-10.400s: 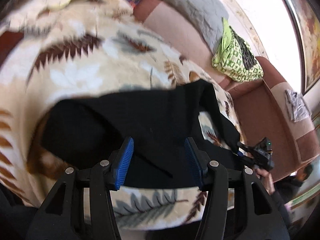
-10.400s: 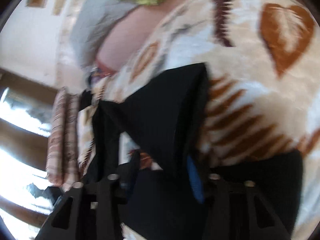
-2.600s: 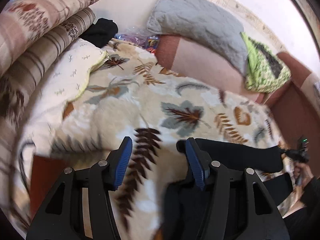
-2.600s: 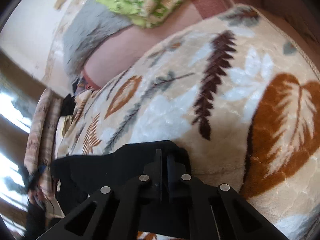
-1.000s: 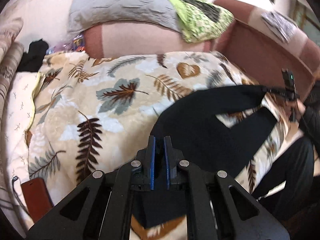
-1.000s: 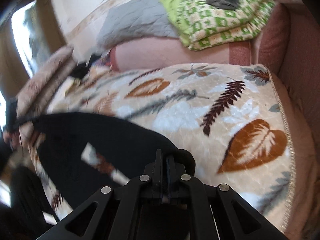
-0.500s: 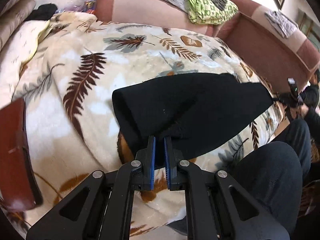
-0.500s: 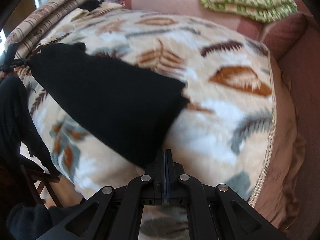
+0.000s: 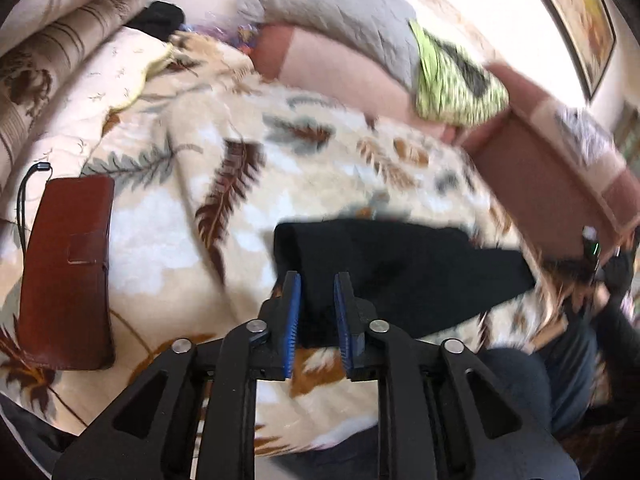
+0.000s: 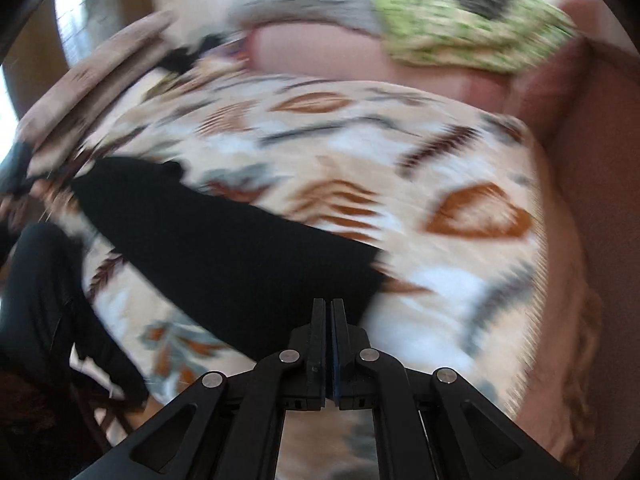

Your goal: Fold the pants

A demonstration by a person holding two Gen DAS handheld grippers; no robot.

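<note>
The black pants lie as a folded strip across the leaf-patterned blanket. My left gripper sits at their left end. Its jaws are opening, and the cloth lies in the gap between the blue pads without being pressed. In the right wrist view the pants run from the far left to my right gripper, which is shut with the cloth's near corner at its tips. The right gripper also shows small at the strip's right end in the left wrist view.
A brown leather wallet with a strap lies on the blanket at the left. Striped pillows, a grey quilted cushion and a green patterned cloth line the sofa back. The person's dark-trousered legs stand at the blanket's front edge.
The left pads have parted from the pants' end since half a second ago, and that hand has sunk toward the blanket. The right gripper stays shut and has shifted sideways.
</note>
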